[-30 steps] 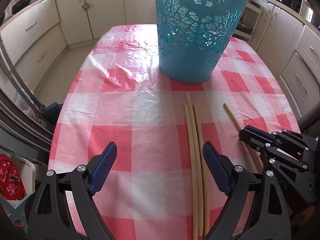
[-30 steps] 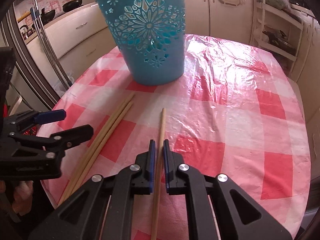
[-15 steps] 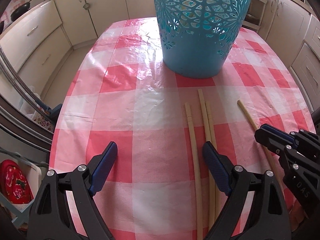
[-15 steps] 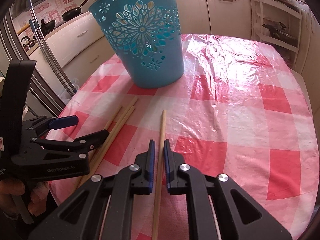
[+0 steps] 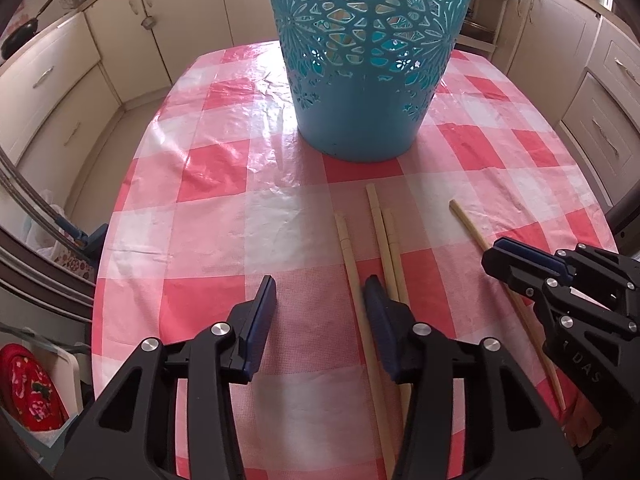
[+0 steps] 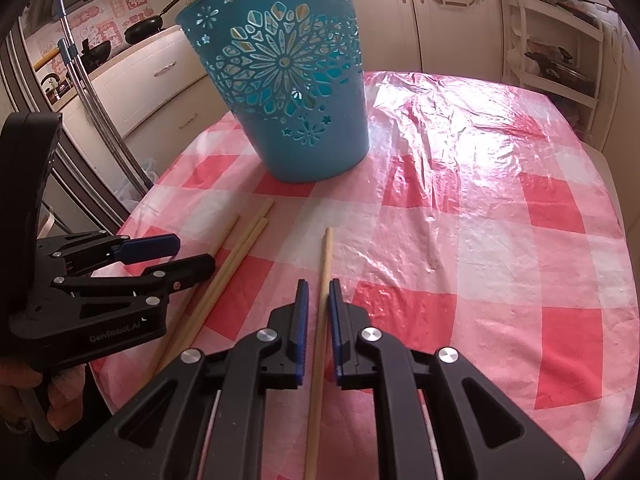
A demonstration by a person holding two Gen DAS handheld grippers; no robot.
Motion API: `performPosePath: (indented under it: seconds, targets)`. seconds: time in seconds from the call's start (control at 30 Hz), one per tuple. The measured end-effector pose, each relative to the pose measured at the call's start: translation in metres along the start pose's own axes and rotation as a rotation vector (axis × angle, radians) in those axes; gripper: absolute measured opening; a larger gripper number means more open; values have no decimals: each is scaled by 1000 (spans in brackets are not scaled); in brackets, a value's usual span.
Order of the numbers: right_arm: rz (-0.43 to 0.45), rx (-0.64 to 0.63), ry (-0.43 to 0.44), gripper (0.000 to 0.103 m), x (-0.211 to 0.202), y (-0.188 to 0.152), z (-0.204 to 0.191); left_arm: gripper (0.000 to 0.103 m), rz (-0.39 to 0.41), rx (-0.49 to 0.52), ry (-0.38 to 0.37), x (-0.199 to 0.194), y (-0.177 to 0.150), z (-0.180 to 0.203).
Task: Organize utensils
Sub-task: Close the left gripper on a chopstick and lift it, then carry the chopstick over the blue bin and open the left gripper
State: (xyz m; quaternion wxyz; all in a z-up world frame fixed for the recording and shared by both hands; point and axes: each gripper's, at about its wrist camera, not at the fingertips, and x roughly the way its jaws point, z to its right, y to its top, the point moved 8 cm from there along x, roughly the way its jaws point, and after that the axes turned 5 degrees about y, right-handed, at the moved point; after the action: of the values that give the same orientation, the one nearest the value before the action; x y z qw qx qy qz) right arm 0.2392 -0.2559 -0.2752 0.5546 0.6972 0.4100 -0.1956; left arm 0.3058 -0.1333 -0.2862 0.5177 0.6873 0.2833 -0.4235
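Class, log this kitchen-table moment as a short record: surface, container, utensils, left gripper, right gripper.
surface: table with red-and-white checked cloth
container: blue basket, upright, at the far end
utensils: four chopsticks; three lie close together, the single chopstick apart
left gripper: closing, one chopstick between its fingers, not yet pressed
right gripper: nearly closed around the single chopstick

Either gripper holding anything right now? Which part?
Right gripper straddles the lone chopstick mid-shaft; whether its pads press cannot be told. Left gripper is closing around one chopstick, not yet gripped.
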Motion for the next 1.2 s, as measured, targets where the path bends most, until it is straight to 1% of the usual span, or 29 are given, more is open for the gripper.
performPosePath:
  seconds: [0.03,0.07,0.1,0.13,0.27,0.33,0.4,0.43,0.53,0.6,0.67,0.73,0.83,0.9,1.07,1.2]
  targets:
    - [1,4,4,11,0,0,1,23,4,3,-4,-1,0,1]
    - [1,7,7,11,0,0,1,17,2,7,-9,-2,0,2]
    - [1,7,8,11,0,0,1,9,0,7,-13,-2,-1,3]
    - [1,3,4,11,0,0,1,6,-2,9,-13,-2,-1,4]
    - [-2,-36,-11,17,1,-1,-5,5,-7,7,-11,-6,-7,3]
    - [-5,-70,-24,25,2,-1,-10,5,-6,3,-6,-10,-11,1]
    - [-9,-104,-38,30,4,-2,-16,5,3,-4,-4,-17,-12,-3]
    - [-12,-120,-46,32,4,-3,-18,5,14,-10,-6,-24,-12,-5]
    - [-11,-126,-50,32,4,-3,-19,5,59,-28,-24,-45,-5,-14]
    - [-9,-114,-41,32,3,-3,-18,5,106,-51,-58,-64,4,-20]
    - [-8,-108,-36,32,3,-3,-17,5,172,-77,-103,-90,16,-27]
    - [-6,-106,-37,31,3,-3,-17,5,243,-90,-124,-115,29,-33]
    - [-6,-106,-37,31,3,-3,-17,5,333,-99,-138,-146,52,-39]
    - [-6,-105,-36,31,3,-3,-17,5,377,-107,-143,-161,69,-41]
    - [-5,-97,-27,31,1,-3,-16,5,457,-136,-147,-181,119,-43]
    - [-4,-87,-17,31,1,-2,-14,5,549,-145,-143,-196,163,-41]
